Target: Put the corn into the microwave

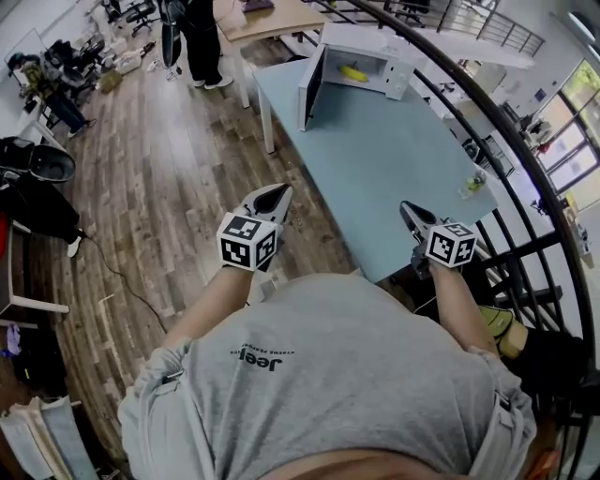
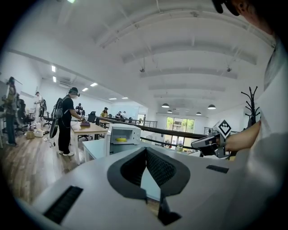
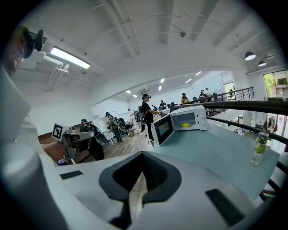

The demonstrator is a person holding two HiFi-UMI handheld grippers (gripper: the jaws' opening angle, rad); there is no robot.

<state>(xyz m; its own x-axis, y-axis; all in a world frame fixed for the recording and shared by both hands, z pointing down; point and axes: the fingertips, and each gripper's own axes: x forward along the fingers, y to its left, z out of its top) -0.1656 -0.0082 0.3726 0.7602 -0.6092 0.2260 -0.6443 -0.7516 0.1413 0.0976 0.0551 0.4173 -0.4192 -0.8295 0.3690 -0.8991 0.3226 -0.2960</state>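
The yellow corn (image 1: 353,72) lies inside the white microwave (image 1: 375,42) at the far end of the light blue table (image 1: 394,169). The microwave door (image 1: 310,89) stands open to the left. The corn (image 2: 120,139) also shows in the left gripper view, and in the right gripper view the corn (image 3: 185,125) shows too. My left gripper (image 1: 272,197) hangs shut and empty off the table's near left corner. My right gripper (image 1: 410,217) is shut and empty over the near edge. Both are far from the microwave.
A small clear bottle (image 1: 472,184) stands near the table's right edge. A black curved railing (image 1: 525,159) runs along the right side. A person (image 1: 197,37) stands at a wooden table (image 1: 272,19) behind the microwave. Wooden floor lies to the left.
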